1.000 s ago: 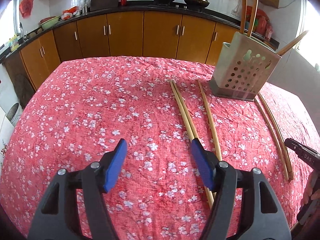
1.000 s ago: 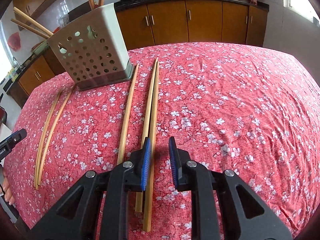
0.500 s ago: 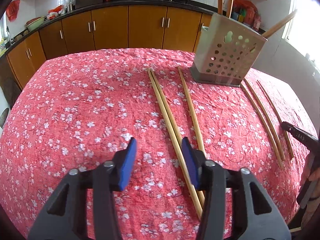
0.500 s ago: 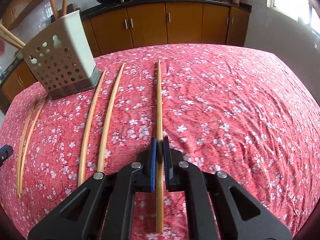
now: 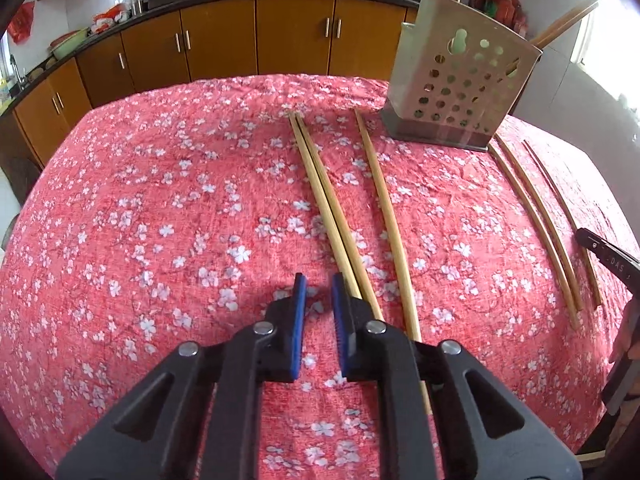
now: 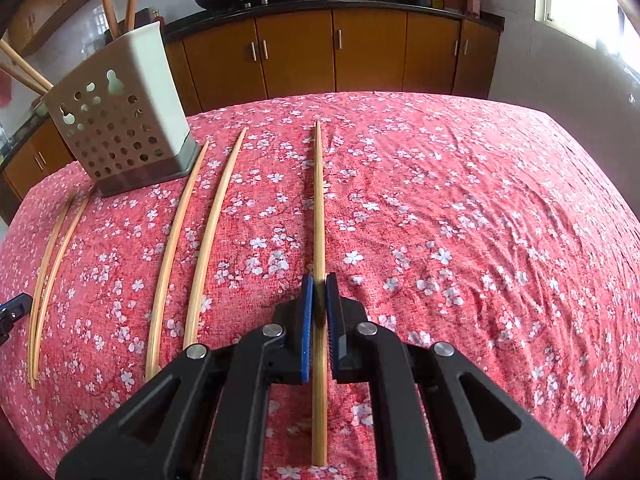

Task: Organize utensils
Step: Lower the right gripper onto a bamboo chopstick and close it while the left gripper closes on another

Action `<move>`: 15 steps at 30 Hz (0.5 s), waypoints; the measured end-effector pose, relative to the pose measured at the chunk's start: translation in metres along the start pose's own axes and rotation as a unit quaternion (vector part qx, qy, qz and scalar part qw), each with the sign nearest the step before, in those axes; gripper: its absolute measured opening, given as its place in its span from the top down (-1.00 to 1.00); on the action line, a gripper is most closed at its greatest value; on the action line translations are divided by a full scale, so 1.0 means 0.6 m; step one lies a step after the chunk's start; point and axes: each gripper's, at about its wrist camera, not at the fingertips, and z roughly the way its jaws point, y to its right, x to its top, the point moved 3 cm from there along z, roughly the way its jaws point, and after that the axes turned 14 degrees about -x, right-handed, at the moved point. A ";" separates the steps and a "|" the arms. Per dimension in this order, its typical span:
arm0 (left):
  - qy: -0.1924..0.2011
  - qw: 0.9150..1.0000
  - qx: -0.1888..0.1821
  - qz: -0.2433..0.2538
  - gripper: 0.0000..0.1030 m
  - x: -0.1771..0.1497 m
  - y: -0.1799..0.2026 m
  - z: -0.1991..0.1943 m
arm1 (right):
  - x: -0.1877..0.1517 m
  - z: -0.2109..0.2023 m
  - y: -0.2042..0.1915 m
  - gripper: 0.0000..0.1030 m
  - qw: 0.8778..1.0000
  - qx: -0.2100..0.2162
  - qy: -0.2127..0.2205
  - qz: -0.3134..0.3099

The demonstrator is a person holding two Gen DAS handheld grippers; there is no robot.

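**Right gripper pinching one chopstick, left empty beside the pair**

The chopstick (image 6: 319, 216) I care about runs straight away from my right gripper (image 6: 319, 300), lying along the red flowered tablecloth (image 6: 460, 220). The blue pads are pressed in on it from both sides, near its thick end, with a short tail sticking out behind the jaws toward me. I hold it lengthwise like this so that, once lifted, I can tip it upright and drop it tip-down into the holder. Whether it has left the cloth I cannot tell.

To its left lie two loose chopsticks (image 6: 192, 240), roughly parallel, and farther left two more (image 6: 50, 280) near the table edge. They all point toward the perforated utensil holder (image 6: 120, 128), which stands at the far left of the cloth with several sticks already upright or leaning in it. That is clearly where everything goes.

My left gripper (image 5: 319, 296) has its jaws narrowed to a small gap with nothing between them; bare cloth shows through. It sits just left of the touching pair of chopsticks (image 5: 320, 184), its right pad against them, so I judge it is off its mark and would need to shift right to take one. A single chopstick (image 5: 384, 208) lies beyond the pair.
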 end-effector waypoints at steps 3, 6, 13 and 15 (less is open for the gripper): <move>0.018 0.999 -0.036 -0.028 0.71 -0.004 -0.002 -0.015 | 0.000 -0.001 0.000 0.86 1.000 -0.002 0.002 -0.003; 0.027 0.998 -0.052 -0.035 0.71 -0.004 0.001 -0.024 | 0.000 -0.002 -0.001 0.86 1.000 -0.003 0.003 -0.004; 0.003 0.999 -0.026 -0.021 0.70 -0.010 0.007 -0.010 | 0.000 -0.003 -0.001 0.86 1.000 -0.002 0.002 -0.004; -0.005 1.000 -0.010 -0.017 0.76 -0.010 0.007 -0.008 | 0.000 -0.002 0.000 0.86 1.000 -0.003 0.002 -0.003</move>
